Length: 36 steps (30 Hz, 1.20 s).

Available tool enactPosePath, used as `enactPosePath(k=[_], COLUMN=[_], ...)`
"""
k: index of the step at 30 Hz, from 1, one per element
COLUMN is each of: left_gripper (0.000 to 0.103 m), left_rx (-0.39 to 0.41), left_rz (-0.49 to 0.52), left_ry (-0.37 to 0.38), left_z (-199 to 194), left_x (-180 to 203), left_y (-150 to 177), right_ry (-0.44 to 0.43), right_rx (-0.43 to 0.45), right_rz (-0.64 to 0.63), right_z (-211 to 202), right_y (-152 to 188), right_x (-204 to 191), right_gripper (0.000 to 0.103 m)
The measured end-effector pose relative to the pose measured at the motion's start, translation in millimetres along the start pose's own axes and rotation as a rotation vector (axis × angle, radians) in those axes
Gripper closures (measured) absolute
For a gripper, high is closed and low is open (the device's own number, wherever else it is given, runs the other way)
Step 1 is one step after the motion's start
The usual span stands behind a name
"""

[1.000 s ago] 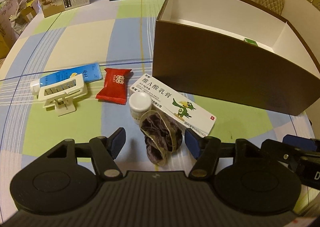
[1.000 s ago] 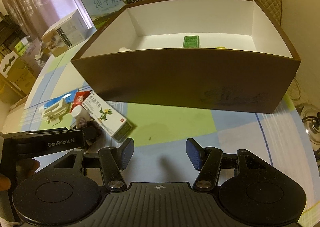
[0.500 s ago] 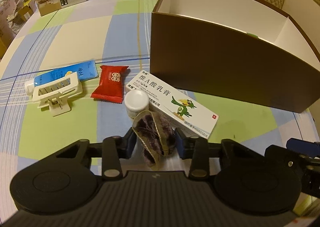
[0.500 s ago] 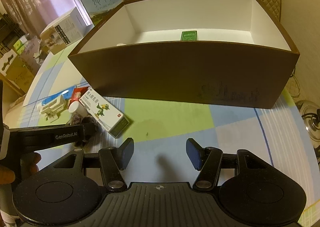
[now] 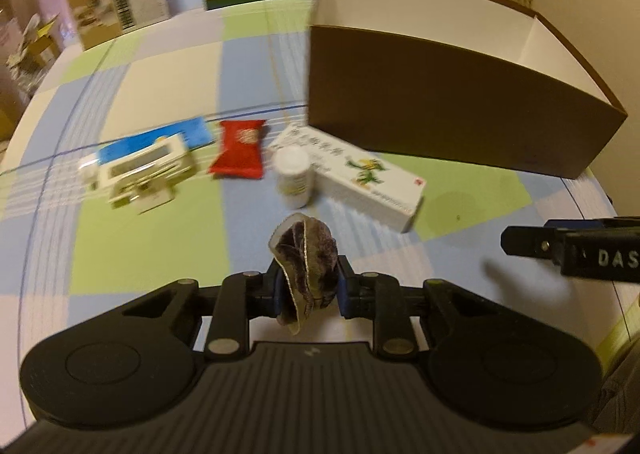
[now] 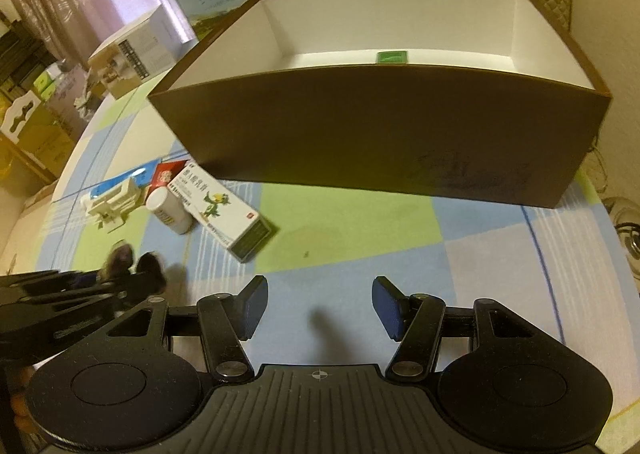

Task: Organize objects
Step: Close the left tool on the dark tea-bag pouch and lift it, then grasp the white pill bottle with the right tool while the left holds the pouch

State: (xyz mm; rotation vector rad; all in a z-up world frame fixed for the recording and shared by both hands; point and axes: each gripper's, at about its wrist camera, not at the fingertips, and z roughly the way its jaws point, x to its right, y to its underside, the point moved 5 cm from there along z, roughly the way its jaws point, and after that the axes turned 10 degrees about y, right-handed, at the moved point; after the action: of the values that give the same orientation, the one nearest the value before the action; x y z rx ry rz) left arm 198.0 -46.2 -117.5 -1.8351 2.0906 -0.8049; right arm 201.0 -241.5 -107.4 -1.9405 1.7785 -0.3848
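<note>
The dark fuzzy scrunchie [image 5: 307, 260] sits pinched between the blue pads of the left gripper [image 5: 308, 288], whose jaws are closed tight against it, holding it clear above the checked tablecloth [image 5: 152, 254]. Half a second ago it was squeezed low beside the small white bottle [image 5: 294, 180]; a second ago the jaws stood wide around it on the cloth. Now a strip of bare cloth separates it from the bottle and the white medicine box [image 5: 356, 182] touching it. Left of those lie a red packet [image 5: 239, 154], a white clip [image 5: 146, 178] and a blue tube [image 5: 160, 140], unmoved. The big brown box [image 5: 452, 110] stands open-topped beyond, its near wall just behind the medicine box; a small green item [image 6: 392, 56] lies against its far inner wall. The right gripper [image 6: 318, 306] hovers with jaws wide apart and empty over open cloth in front of the brown box, as before. The table's curved edge runs near on the right.
</note>
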Motion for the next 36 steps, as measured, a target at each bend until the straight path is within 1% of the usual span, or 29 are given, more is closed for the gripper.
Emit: enactPosePath(k=[3, 8, 9, 11, 13, 16, 18, 20, 24, 33, 35, 36], left_gripper=[0.082, 0.082, 0.082, 0.082, 0.082, 0.082, 0.082, 0.082, 0.082, 0.082, 0.082, 0.082], left_rx=[0.010, 0.022, 0.024, 0.032, 0.038, 0.048, 0.051, 0.056, 0.074, 0.080, 0.076, 0.075], left_rz=[-0.036, -0.094, -0.108, -0.133, -0.151, -0.165, -0.173, -0.175, -0.172, -0.159, -0.158, -0.156], left_ry=[-0.036, -0.112, -0.128, -0.146, -0.163, -0.178, -0.183, -0.186, -0.190, -0.184, -0.182, -0.181], left_z=[-13.2, -28.1, -30.4, -35.8, -39.7, -44.8, -45.6, -45.5, -45.4, -40.8, -39.1, -38.8], left_x=[-20.6, -59.7, -68.2, -80.2, -90.6, -100.5, -104.5, -107.6, -109.4, -104.5, -103.4, -102.5], left_y=[2.6, 7.6, 7.7, 7.5, 6.0, 4.0, 2.1, -1.4, -9.9, -17.2, -17.1, -16.9], right_ry=[-0.031, -0.101, -0.113, -0.135, -0.145, -0.159, -0.161, -0.163, -0.146, -0.112, -0.110, -0.113], right_rx=[0.013, 0.069, 0.082, 0.105, 0.120, 0.143, 0.153, 0.167, 0.178, 0.180, 0.173, 0.176], right_rz=[-0.032, -0.122, -0.145, -0.196, -0.239, -0.283, -0.311, -0.344, -0.395, -0.417, -0.421, -0.426], right_z=[2.4, 5.4, 5.9, 8.4, 12.5, 21.4, 27.5, 32.7, 45.5, 68.9, 71.9, 71.7], right_y=[-1.9, -10.0, -11.6, -14.9, -17.8, -23.2, -27.1, -28.5, -29.5, -35.0, -34.6, -33.9], right_x=[-13.7, -52.7, -61.8, -81.1, -97.1, -118.1, -129.0, -138.2, -151.7, -161.9, -163.0, -163.3], right_gripper=[0.047, 0.048, 0.049, 0.057, 0.060, 0.061, 0.062, 0.065, 0.069, 0.073, 0.079, 0.079])
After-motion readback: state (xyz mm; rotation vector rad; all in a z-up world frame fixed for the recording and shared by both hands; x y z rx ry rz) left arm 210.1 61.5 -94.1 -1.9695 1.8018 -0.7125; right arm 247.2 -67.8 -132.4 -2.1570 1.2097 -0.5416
